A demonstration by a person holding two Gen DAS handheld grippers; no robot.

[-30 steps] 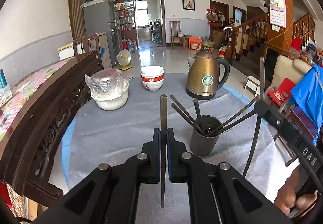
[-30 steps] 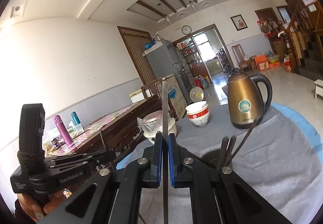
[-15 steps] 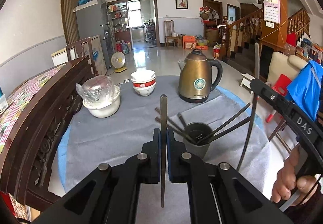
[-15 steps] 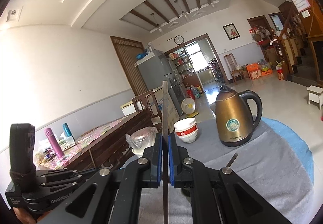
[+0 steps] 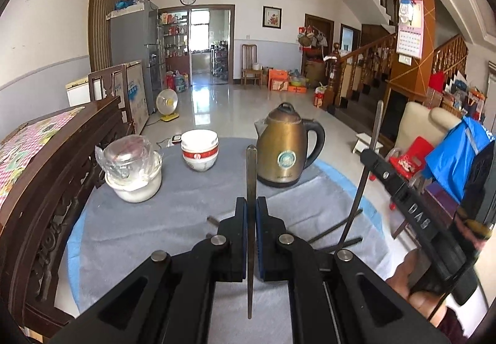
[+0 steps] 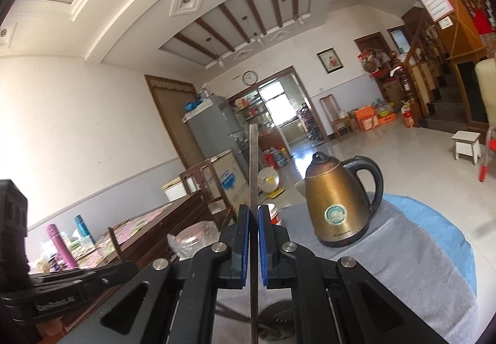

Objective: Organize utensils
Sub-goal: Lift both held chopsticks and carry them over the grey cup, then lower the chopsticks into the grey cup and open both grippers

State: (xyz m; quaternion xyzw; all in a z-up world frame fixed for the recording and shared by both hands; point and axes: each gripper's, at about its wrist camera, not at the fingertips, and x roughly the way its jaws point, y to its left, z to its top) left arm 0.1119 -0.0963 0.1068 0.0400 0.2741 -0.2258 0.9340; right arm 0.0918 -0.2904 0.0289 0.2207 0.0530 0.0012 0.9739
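My left gripper [image 5: 250, 204] is shut on a flat metal utensil handle [image 5: 251, 170] that stands upright between its blue pads. My right gripper [image 6: 253, 213] is shut on a like metal utensil [image 6: 253, 164], also upright; it also shows in the left wrist view [image 5: 369, 158] at the right with its utensil [image 5: 376, 123]. The grey utensil holder [image 6: 276, 322] sits low under the right gripper, mostly hidden. In the left wrist view the holder is hidden behind my fingers; only dark utensil handles [image 5: 338, 227] stick out to the right.
A round table with a grey cloth [image 5: 173, 216] carries a bronze kettle [image 5: 285, 151], stacked white bowls [image 5: 200, 150] and a white bowl with a wrapped glass lid [image 5: 131, 170]. A dark wooden bench [image 5: 46, 189] stands at the left. The left gripper body [image 6: 62, 285] is low left.
Both grippers have risen and tilted up with their utensils. The holder has slid down out of the left view behind my fingers, and the kettle now sits lower in the right view.
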